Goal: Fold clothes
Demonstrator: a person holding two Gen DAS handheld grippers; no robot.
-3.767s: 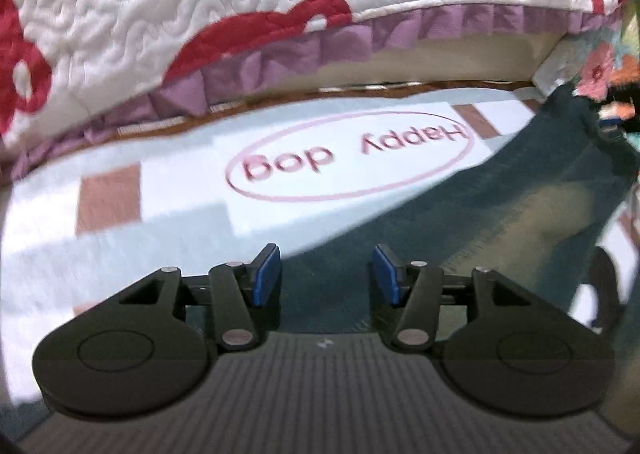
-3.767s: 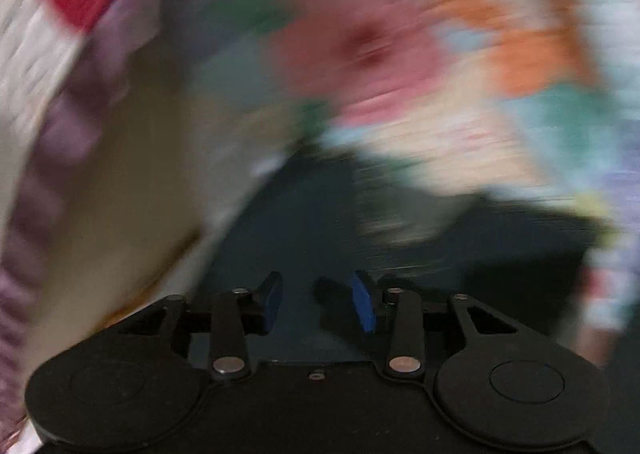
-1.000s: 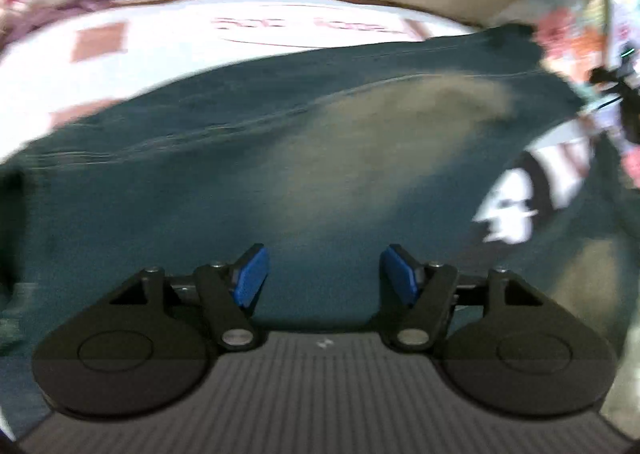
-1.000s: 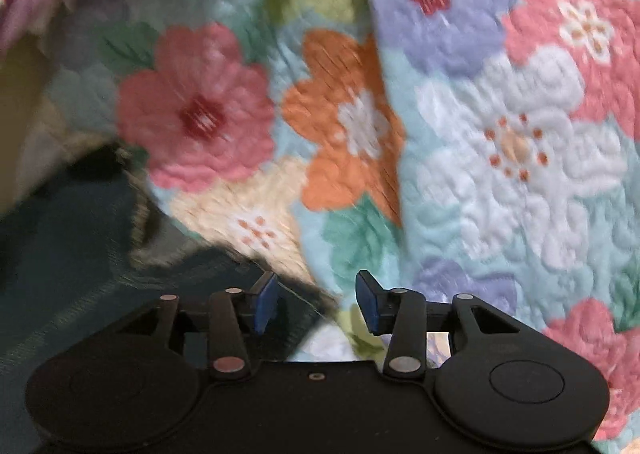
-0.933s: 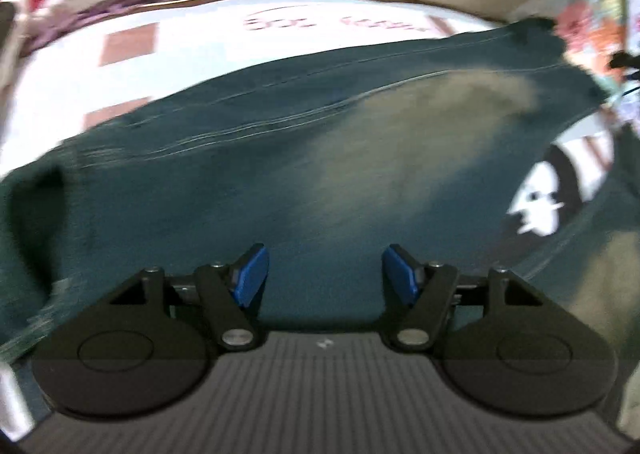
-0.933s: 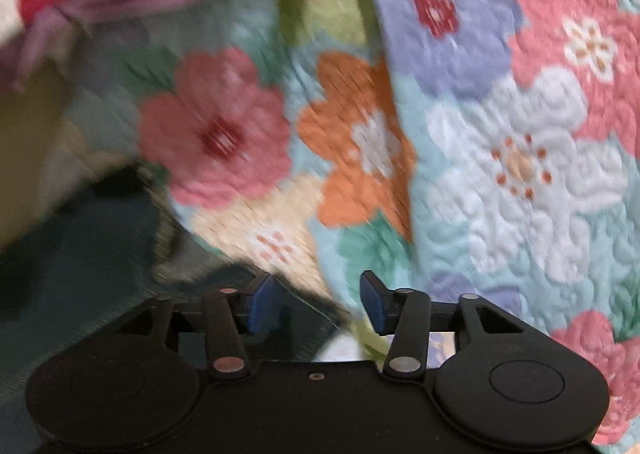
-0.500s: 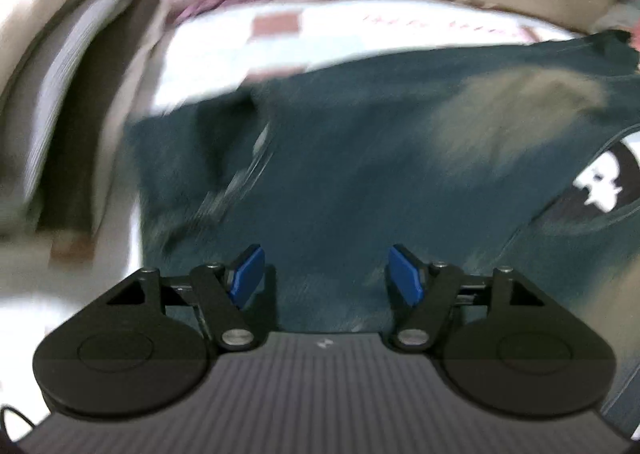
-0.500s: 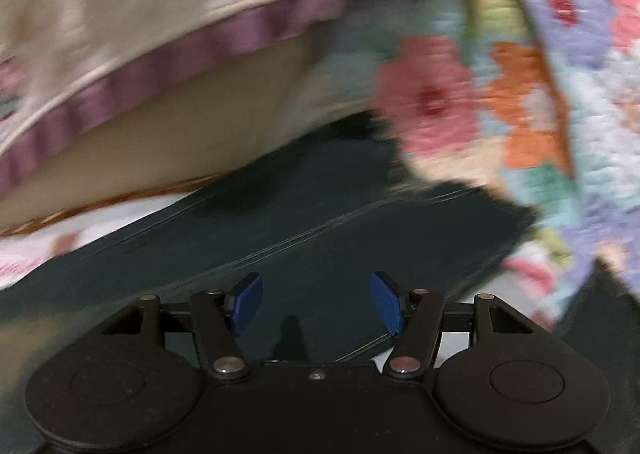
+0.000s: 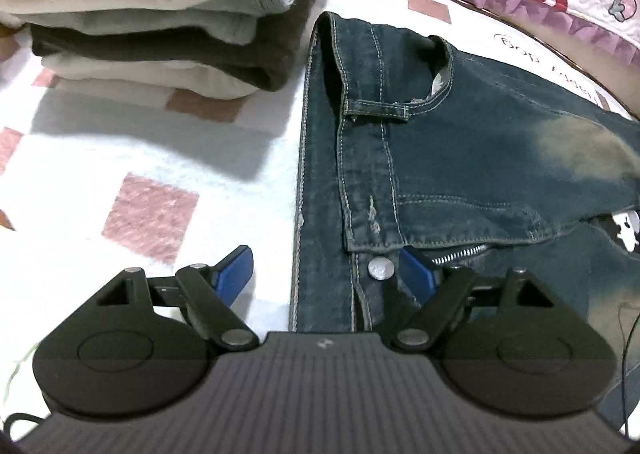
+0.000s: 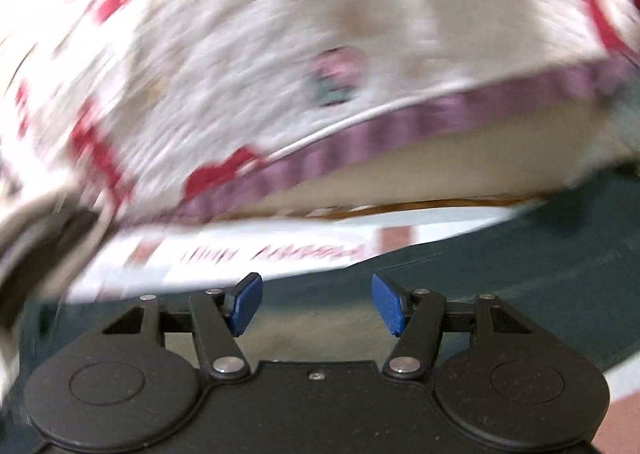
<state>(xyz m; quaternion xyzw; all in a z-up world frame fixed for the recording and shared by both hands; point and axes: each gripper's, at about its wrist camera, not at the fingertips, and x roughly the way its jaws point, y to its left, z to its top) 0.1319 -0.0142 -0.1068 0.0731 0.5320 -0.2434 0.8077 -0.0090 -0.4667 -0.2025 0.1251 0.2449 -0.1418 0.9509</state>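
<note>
Your left tongs [image 9: 326, 272] stand wide apart over the waistband end of the jeans [image 9: 460, 141], clamping nothing. The jeans lie flat on the white blanket with pink squares [image 9: 150, 209], which covers the surface beneath them. Their waistband edge runs from near your tongs away toward the top of the left wrist view, and the legs extend from it to the right, so the long axis of the garment runs left to right across that view. The metal waist button [image 9: 381, 268] and the open zipper [image 9: 460, 254] sit just beside your right-hand blue pad [image 9: 416, 274]; whether the pad touches the denim cannot be told. The left-hand pad hangs over bare blanket. A stack of folded clothes [image 9: 160, 13] in white, grey and dark brown rests on the blanket at upper left, near the waistband but apart from it. Your right tongs [image 10: 316, 304] are also spread apart and empty, positioned over dark denim [image 10: 520, 266] that crosses the lower part of the right wrist view. That view is blurred. Beyond the denim you see the blanket's pink lettering and a white quilt with red shapes and a purple ruffle [image 10: 360, 141].
</note>
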